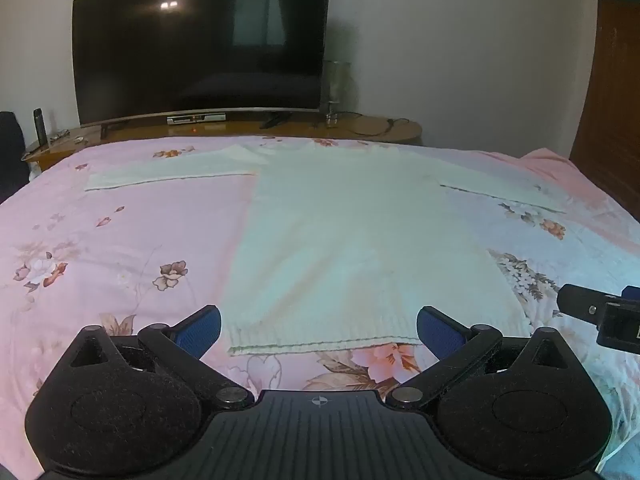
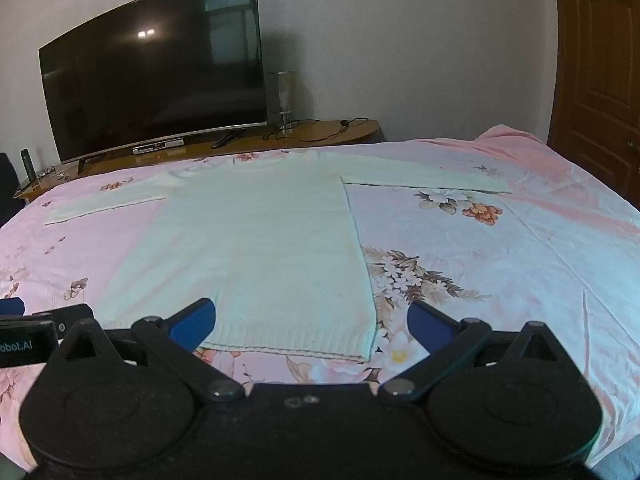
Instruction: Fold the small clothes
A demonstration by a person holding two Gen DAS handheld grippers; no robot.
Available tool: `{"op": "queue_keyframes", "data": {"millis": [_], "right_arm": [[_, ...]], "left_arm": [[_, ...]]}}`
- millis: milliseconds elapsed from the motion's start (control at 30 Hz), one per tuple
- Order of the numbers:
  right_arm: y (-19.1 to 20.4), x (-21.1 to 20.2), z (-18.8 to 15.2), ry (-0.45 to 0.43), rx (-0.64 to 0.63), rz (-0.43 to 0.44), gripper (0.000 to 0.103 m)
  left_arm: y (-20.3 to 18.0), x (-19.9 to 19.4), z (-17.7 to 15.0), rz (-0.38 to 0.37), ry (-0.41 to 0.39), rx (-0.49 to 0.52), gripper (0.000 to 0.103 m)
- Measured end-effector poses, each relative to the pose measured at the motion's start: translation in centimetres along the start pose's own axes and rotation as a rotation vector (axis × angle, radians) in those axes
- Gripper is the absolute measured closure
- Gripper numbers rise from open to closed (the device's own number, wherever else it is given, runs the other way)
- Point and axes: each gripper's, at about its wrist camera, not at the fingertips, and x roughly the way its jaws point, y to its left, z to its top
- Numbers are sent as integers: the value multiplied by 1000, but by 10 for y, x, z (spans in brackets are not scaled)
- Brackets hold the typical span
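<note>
A white knitted sweater lies flat on the bed with both sleeves spread out sideways and its ribbed hem nearest me. It also shows in the right wrist view. My left gripper is open and empty, hovering just above the hem, blue pads either side of it. My right gripper is open and empty over the hem's right corner. The right gripper's body shows at the right edge of the left wrist view.
The bed has a pink floral sheet. Behind it stands a wooden TV bench with a large dark TV, a lamp and cables. A brown door is at the right.
</note>
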Motion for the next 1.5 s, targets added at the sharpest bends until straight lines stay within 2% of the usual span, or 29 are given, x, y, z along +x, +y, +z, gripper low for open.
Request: {"op": "queue_keyframes", "data": {"millis": [167, 200, 300, 1500], "right_arm": [[-3, -1, -1, -16, 8, 14, 0], [-3, -2, -3, -14, 8, 15, 0], [-3, 1, -2, -11, 16, 11, 0], [-2, -2, 2, -8, 24, 17, 0]], "left_arm": [[1, -5, -1, -24, -13, -1, 0], [1, 3, -4, 7, 10, -10, 0], [1, 2, -1, 13, 17, -2, 0], [4, 2, -4, 18, 12, 8, 0]]}}
